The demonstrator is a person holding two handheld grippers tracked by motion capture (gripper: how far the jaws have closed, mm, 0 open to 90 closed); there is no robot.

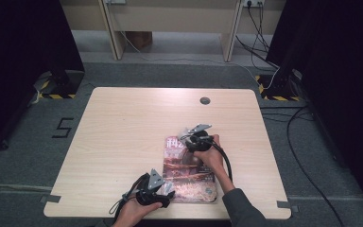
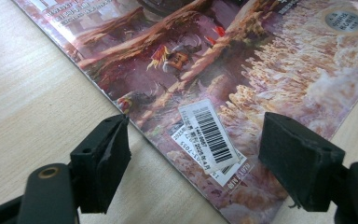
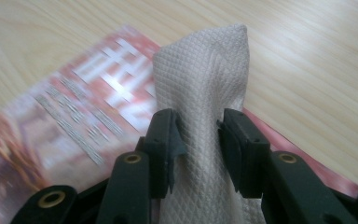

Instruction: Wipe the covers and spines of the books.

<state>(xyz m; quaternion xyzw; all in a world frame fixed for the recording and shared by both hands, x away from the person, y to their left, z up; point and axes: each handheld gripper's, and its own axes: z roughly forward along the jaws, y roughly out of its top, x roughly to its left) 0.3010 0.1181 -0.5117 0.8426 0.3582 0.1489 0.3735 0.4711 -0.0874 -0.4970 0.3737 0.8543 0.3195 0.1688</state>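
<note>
A bunched cloth (image 3: 205, 93), pale and woven in a fine diamond pattern, stands pinched between the jaws of the right gripper (image 3: 198, 140), held over the top part of a magazine (image 1: 189, 170). The cloth looks soft, light and limp; it should drape and slip little, so a pinch on a gathered fold, as here, seems the safest hold. The magazine lies flat near the person's edge of the table (image 1: 123, 123), its glossy cover likely slick and thin, hard to lift except at a free edge or corner. The left gripper (image 2: 196, 154) stands with its jaws wide apart, one over bare wood, the other over the cover, straddling the magazine's long edge by the barcode sticker (image 2: 209, 135); it grips nothing. From above, the left gripper (image 1: 157, 191) sits at the magazine's near left corner, the right gripper (image 1: 196, 137) at its far end.
</note>
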